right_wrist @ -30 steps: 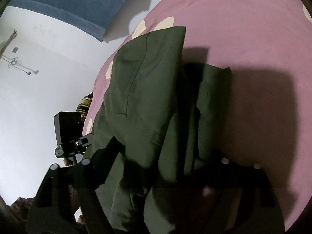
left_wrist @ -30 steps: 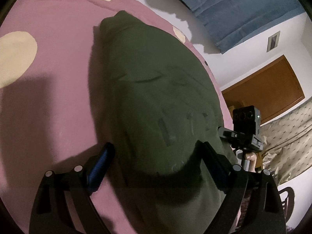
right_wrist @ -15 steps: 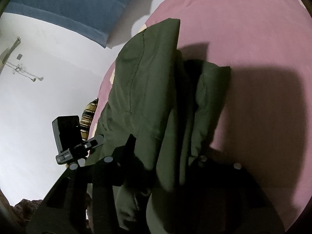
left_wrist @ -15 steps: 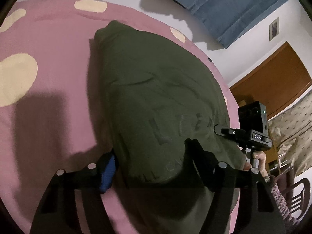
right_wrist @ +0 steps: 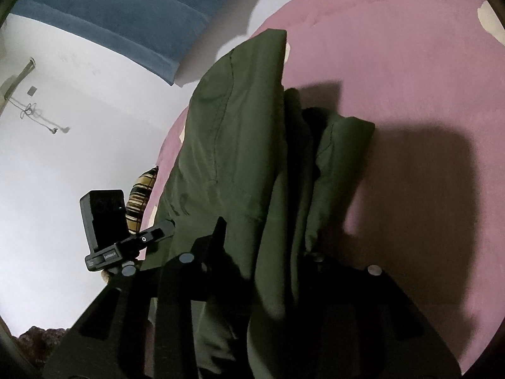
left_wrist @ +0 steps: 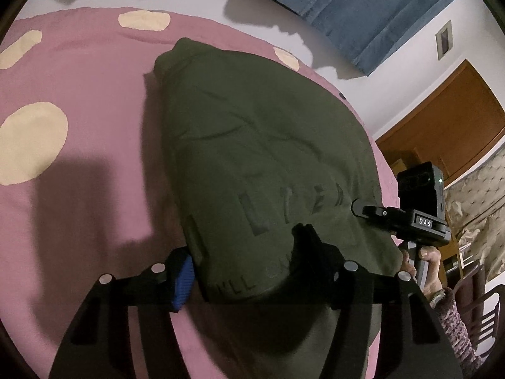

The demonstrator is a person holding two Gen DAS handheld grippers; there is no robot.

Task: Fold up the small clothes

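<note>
A dark green garment (left_wrist: 252, 142) with faint lettering lies folded lengthwise on the pink bedcover (left_wrist: 79, 189). Its near edge sits between the jaws of my left gripper (left_wrist: 244, 246), which are closing, the blue pad (left_wrist: 184, 274) against the cloth's left edge. In the right wrist view the garment (right_wrist: 233, 142) hangs in thick folds over my right gripper (right_wrist: 268, 240). Those jaws are closing too, pinching a bunch of cloth, and the right finger is hidden under the fabric. A hand (left_wrist: 423, 259) grips the right gripper's handle at the garment's far corner.
A blue padded headboard (left_wrist: 363, 9) stands against the white wall behind the bed. A wooden door (left_wrist: 442, 126), a patterned drape (left_wrist: 473, 195) and a dark chair (left_wrist: 479, 309) are at the right. A striped cushion (right_wrist: 142, 195) lies past the bed's left edge.
Both pairs of jaws have narrowed onto the garment's near edge. The left gripper has risen a little and tilted. The right hand has stayed put.
</note>
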